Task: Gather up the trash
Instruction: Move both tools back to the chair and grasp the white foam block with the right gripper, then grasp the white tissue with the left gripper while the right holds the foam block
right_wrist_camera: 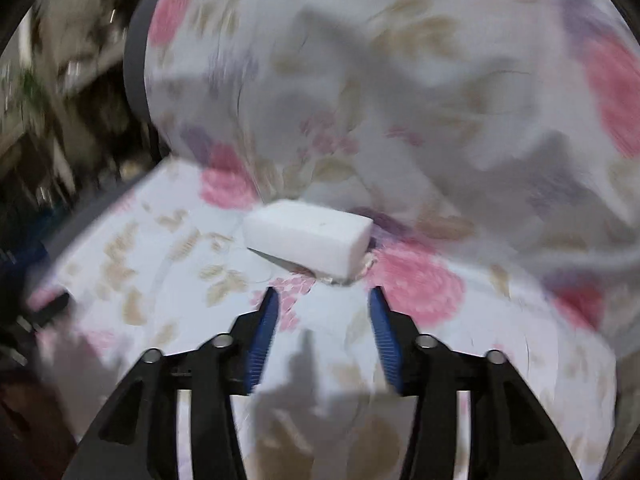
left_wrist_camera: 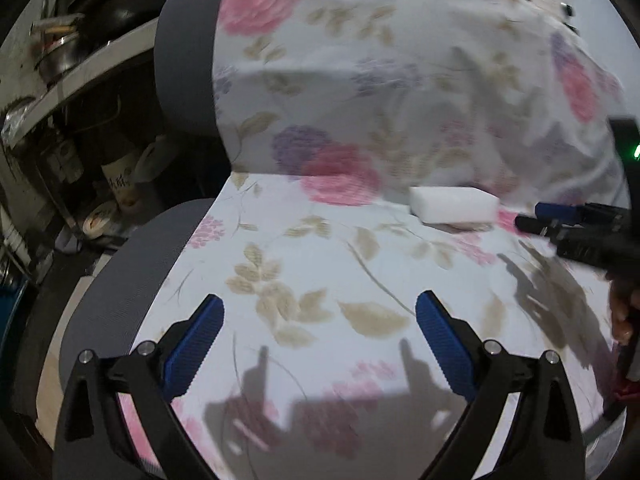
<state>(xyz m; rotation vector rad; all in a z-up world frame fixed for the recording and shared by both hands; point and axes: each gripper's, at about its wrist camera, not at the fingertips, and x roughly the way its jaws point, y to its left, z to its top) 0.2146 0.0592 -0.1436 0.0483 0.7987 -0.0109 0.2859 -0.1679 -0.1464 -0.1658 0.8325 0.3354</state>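
Left wrist: bottle label (left_wrist_camera: pixel 120 184), writing blurred, unreadable.

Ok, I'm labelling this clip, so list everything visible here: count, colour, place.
white block: one, white, foam-like, lying on the seat near the backrest, just ahead of the right gripper.
floral sheet: one, white with pink and purple flowers, draped over the seat and backrest.
chair: one, grey, under the sheet.
shelf clutter: several pots and containers, dark and metal, left of the chair; too blurred to count.
left gripper: black with blue pads, open, empty, above the seat.
right gripper: black with blue pads, open, empty, facing the block.
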